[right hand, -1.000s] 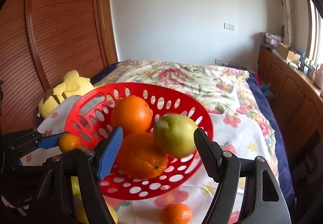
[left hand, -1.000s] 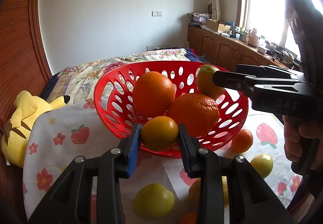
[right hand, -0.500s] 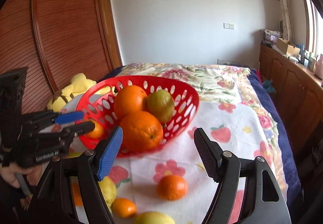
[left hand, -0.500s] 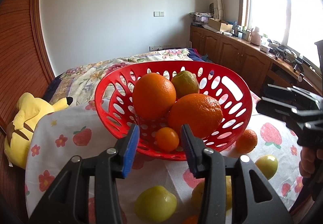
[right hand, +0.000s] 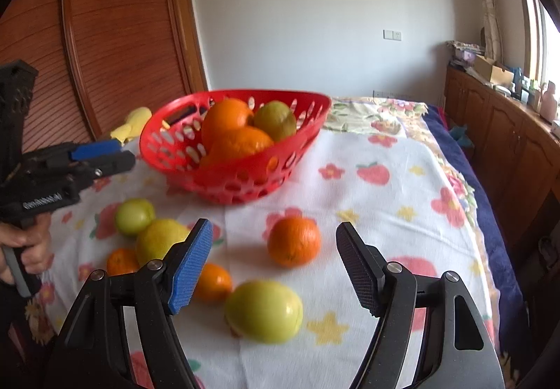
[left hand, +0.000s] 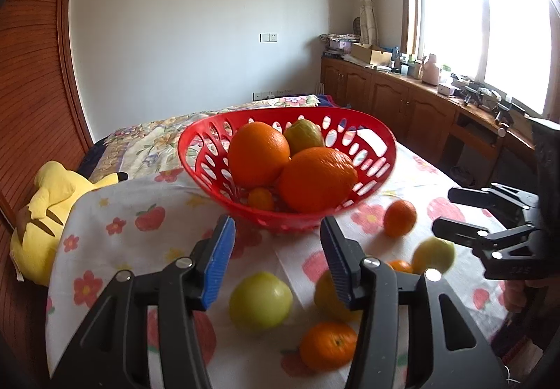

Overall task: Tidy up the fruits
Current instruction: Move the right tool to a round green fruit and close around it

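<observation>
A red slotted basket (left hand: 379, 147) (right hand: 308, 140) holds two big oranges (left hand: 316, 179), a green lemon (left hand: 302, 135) and a small orange (left hand: 260, 199). Loose fruit lies on the flowered cloth in front of it: a green fruit (left hand: 260, 299) (right hand: 134, 215), a small orange (left hand: 329, 345), another orange (left hand: 400, 218) (right hand: 294, 245), a yellow-green fruit (right hand: 264, 310). My left gripper (left hand: 276, 263) is open and empty, in front of the basket. My right gripper (right hand: 274, 264) is open and empty, above the loose orange; it shows in the left wrist view (left hand: 444, 210).
A yellow plush toy (left hand: 45, 210) lies at the cloth's left edge. A wooden sliding door (right hand: 115, 32) stands behind on the left. Low wooden cabinets (left hand: 402, 102) with clutter run under the window at the right. The cloth's right edge drops to a blue cover (right hand: 490, 196).
The left gripper let the small orange go into the basket and the right let go the green lemon. Both grippers opened, pulled back and now hang over the loose fruit.
</observation>
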The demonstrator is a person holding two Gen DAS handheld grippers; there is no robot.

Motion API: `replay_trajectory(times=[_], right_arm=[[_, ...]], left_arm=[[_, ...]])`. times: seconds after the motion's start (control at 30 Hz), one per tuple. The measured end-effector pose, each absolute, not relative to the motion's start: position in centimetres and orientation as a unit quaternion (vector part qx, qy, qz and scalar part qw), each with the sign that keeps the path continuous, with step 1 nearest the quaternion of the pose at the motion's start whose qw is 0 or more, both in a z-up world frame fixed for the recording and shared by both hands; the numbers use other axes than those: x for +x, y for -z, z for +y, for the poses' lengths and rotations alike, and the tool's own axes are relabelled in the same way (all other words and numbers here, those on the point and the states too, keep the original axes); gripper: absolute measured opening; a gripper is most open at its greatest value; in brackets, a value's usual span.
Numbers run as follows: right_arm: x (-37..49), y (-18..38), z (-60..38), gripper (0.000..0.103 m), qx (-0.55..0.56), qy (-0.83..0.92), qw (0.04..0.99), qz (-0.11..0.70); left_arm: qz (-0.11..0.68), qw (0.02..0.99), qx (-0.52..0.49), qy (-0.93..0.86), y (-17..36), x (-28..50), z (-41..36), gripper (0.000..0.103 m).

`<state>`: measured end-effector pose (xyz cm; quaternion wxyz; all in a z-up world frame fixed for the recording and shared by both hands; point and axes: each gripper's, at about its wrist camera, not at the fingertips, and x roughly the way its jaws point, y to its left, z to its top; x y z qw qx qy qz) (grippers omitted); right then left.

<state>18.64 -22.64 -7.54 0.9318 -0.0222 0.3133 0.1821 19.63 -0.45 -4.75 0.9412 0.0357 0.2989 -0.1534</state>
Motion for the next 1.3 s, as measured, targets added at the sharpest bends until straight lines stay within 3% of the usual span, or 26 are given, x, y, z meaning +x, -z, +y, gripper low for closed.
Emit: replay_trajectory(times=[0.57,0.93,1.17,1.3], right_arm=[[17.5,10.1,-22.0,0.075,-0.037,-0.188,0.921,0.339],[18.0,11.7,-21.5,0.074,-0.049,-0.181,0.911,0.367],[18.0,12.0,-21.2,0.058,-0.057,-0.186,0.907,0.374],[17.9,12.0,-21.0,0.058,-0.061,-0.182,0.908,0.372]], left_arm=[[0.33,0.929,0.03,0.164,10.2,15.3,-0.4,0.054],[0.315,0.933,0.024,0.171,10.7,14.6,-0.2,0.057],[0.311,0.935,0.024,0.17,10.7,14.5,-0.3,0.058],[0.311,0.935,0.023,0.171,10.8,14.6,-0.3,0.059]])
